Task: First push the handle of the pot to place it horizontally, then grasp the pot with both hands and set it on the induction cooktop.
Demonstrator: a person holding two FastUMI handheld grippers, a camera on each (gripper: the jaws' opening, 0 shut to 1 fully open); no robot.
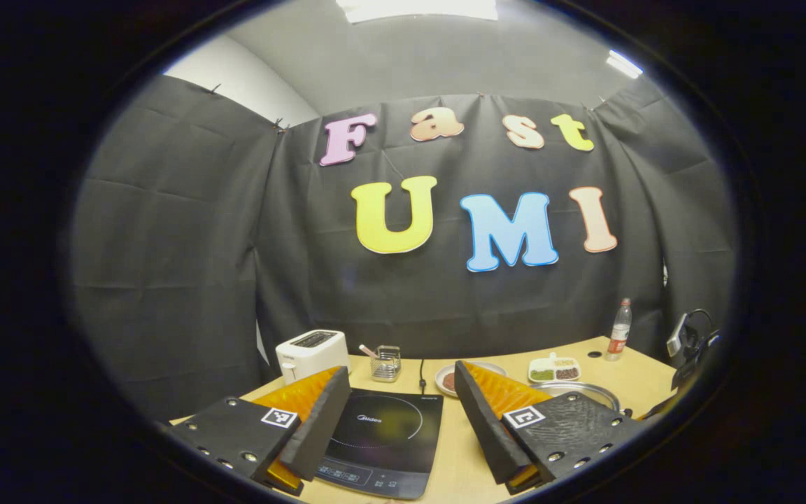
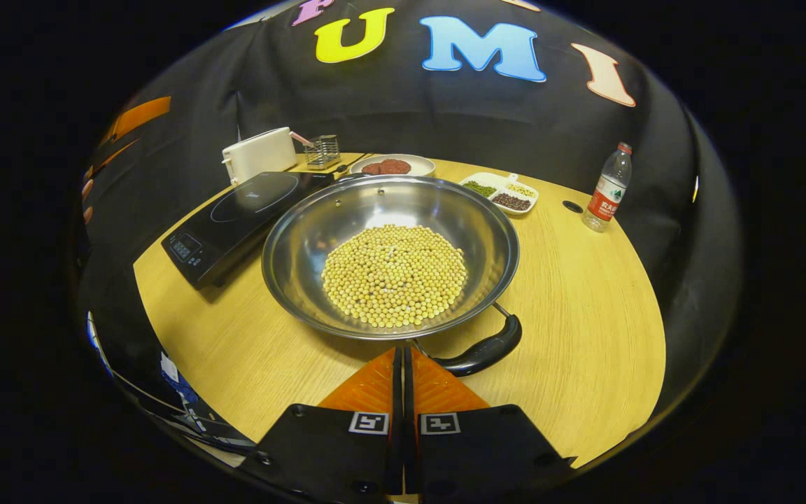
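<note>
Right tongs (image 2: 403, 364), closed and empty, seemingly touch the pot (image 2: 390, 255) handle (image 2: 481, 353), still angled; pushing it horizontal comes next. Left tongs (image 1: 399, 420) gape above the induction cooktop (image 1: 383, 441).

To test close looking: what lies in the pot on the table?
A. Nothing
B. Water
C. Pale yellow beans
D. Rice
C: in the right gripper view the pot holds a mound of small round pale yellow beans at its middle, with bare metal around them.
</note>
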